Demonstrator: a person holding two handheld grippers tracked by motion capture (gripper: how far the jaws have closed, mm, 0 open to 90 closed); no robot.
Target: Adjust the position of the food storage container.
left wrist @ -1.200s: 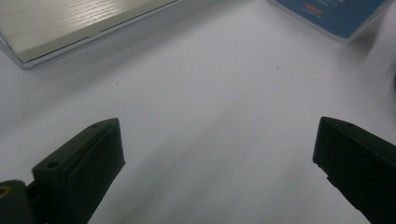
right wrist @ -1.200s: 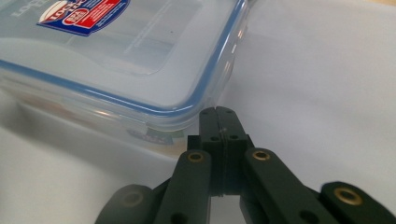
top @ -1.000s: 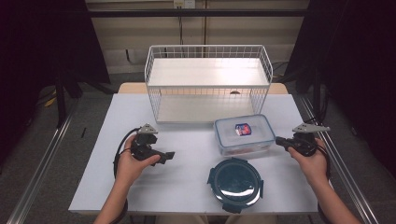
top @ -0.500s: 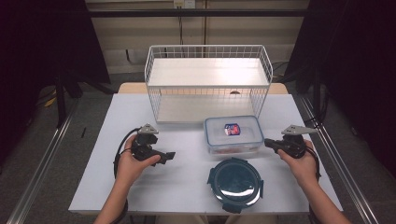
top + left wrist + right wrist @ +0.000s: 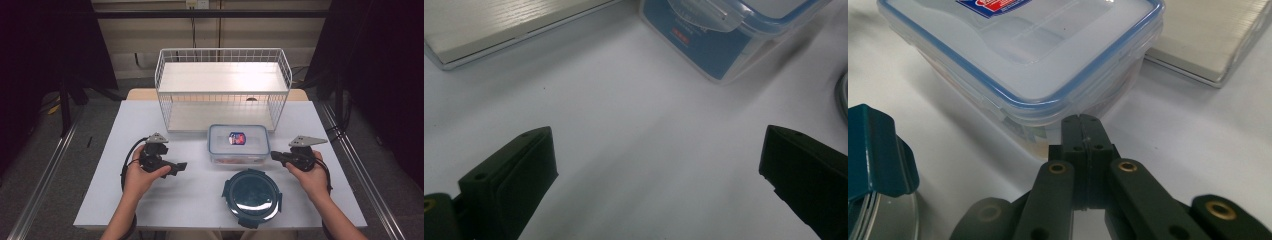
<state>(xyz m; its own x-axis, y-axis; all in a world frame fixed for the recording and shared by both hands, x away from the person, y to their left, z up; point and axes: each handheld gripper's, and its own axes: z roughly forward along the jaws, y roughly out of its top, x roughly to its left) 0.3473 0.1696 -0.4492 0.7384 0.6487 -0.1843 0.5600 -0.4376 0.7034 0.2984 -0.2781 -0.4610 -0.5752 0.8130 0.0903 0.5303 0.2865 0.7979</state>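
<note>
Box (image 5: 238, 145) nudged leftward across the table (image 5: 100, 195) compared with a second back, right gripper (image 5: 276, 156) with jaws shut tight, tips against its right end, so looks like a push toward centre rather than a pickup. Left gripper (image 5: 181, 167) parked wide open, holding nothing. Clear, blue-rimmed lid with a sticker, sitting just in front of the rack (image 5: 222, 75), above the round container (image 5: 251, 195).

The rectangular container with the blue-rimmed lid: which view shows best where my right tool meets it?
The right gripper view: the shut right tool sits at the rectangular container, against its near side wall below the lid. The high view shows the whole container, but the contact is too small. The left gripper view shows one corner.
</note>
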